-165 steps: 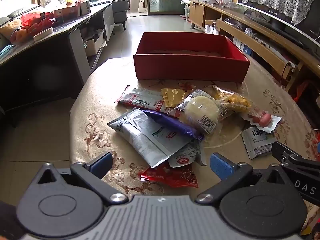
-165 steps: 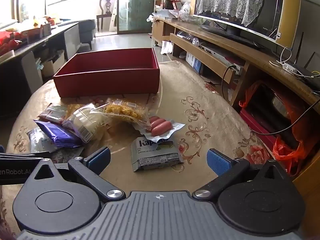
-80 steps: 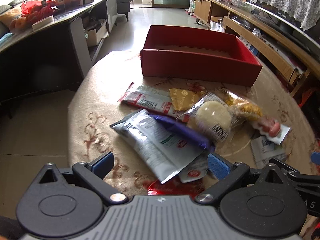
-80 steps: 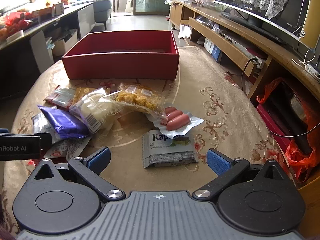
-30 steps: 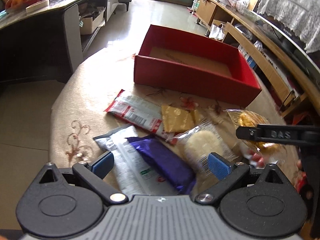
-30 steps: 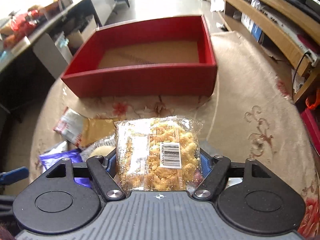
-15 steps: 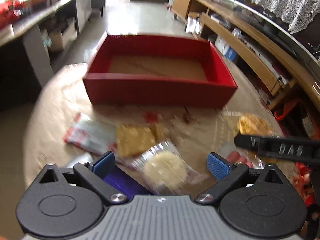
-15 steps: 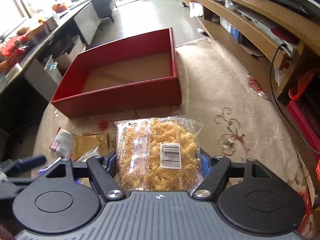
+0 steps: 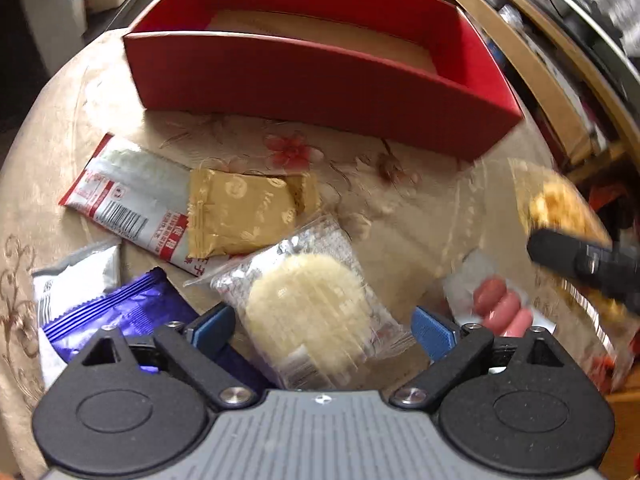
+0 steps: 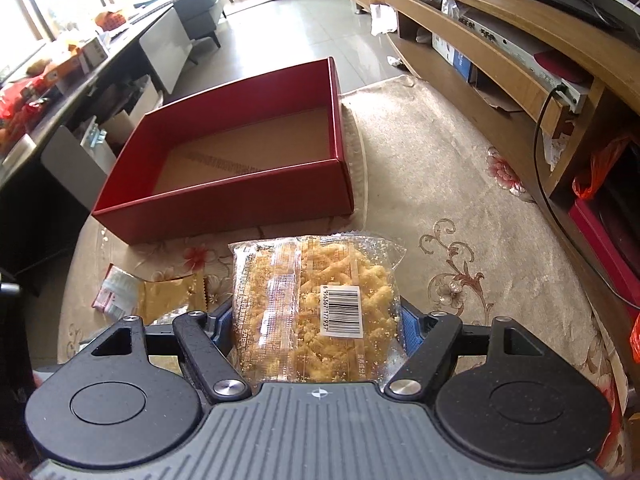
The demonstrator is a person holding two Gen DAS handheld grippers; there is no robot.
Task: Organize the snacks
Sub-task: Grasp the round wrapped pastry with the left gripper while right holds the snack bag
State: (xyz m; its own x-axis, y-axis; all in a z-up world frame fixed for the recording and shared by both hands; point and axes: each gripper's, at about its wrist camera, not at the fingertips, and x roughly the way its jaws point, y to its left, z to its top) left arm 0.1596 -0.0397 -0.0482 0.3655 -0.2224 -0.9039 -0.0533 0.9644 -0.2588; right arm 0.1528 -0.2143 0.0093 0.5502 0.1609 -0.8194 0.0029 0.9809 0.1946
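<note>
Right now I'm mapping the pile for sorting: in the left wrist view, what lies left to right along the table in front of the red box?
Red-and-white packet → gold packet → round cake packet → sausage pack.

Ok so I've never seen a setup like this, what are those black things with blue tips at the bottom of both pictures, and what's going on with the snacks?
Those are two handheld grippers, one in each of a person's hands, each with a camera looking out along its fingers. One picture is the left gripper's view, the other the right's.

The right gripper is closed on a clear bag of crumbly yellow snack, held above the table with the empty red box ahead.

The left gripper is open; its fingers have just been narrowing around a round pale cake in a clear wrapper, not yet pressing it.

Also on the patterned tablecloth: a gold packet, a red-and-white packet, a purple packet and small pink sausages.
</note>
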